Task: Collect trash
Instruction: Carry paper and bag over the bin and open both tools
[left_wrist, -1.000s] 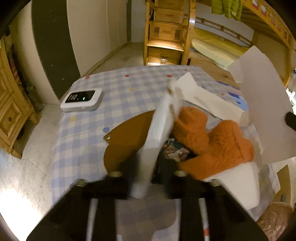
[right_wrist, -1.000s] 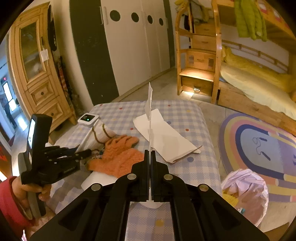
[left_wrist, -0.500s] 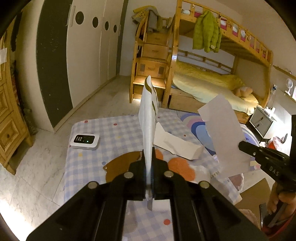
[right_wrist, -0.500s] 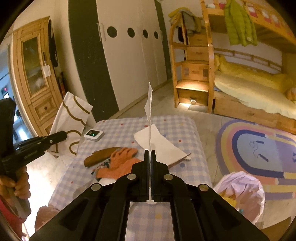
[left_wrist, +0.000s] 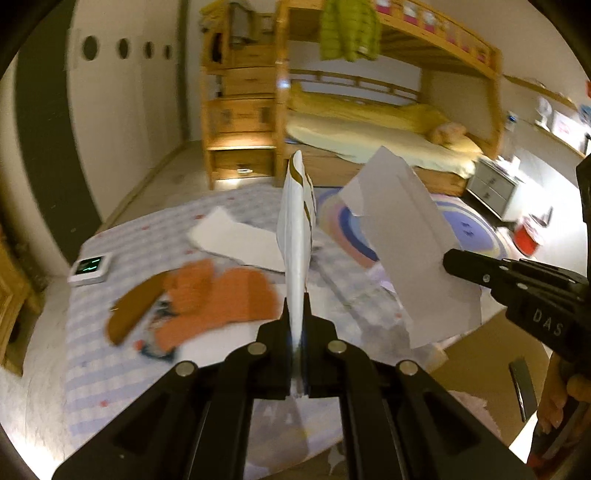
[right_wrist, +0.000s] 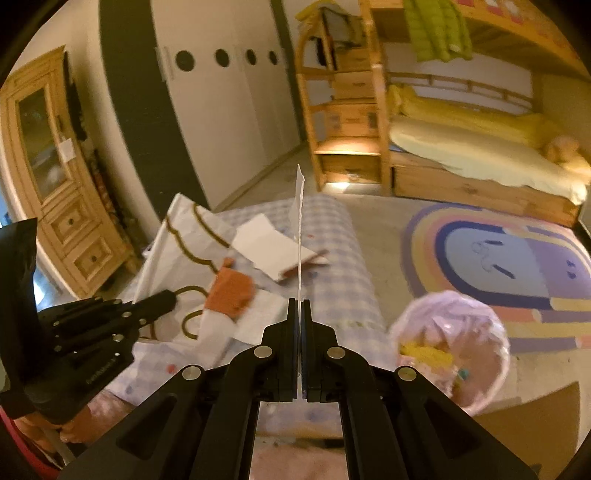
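Left wrist view: your left gripper (left_wrist: 297, 325) is clamped on a white paper bag with brown curved lines (left_wrist: 295, 229), held edge-on and lifted clear of the table (left_wrist: 103, 369), which wears a blue and white checked cloth. To the right in this view, your right gripper (left_wrist: 448, 260) pinches a plain white sheet of paper (left_wrist: 406, 251), also held in the air just past the table's right edge. On the cloth lie an orange knitted glove (left_wrist: 218, 302) near the middle, a brown curved piece (left_wrist: 133, 310) touching its left side, and a folded white paper (left_wrist: 236, 240) toward the far edge. A small white device with a lit green display (left_wrist: 90, 267) sits at the far left corner. Right wrist view: the closed jaws of your right gripper (right_wrist: 299, 306) hold the white sheet (right_wrist: 300, 221) edge-on, so it shows as a thin upright line. Your left gripper (right_wrist: 170, 295) appears at the left, with the printed bag (right_wrist: 184, 236) spread above the table's left side. On the floor, just off the table's right edge, stands a bin lined with a pale pink bag (right_wrist: 450, 328), with yellow scraps inside. A multicoloured rug (right_wrist: 498, 258) lies beyond it, and a wooden bunk bed (right_wrist: 461, 155) stands against the far wall.
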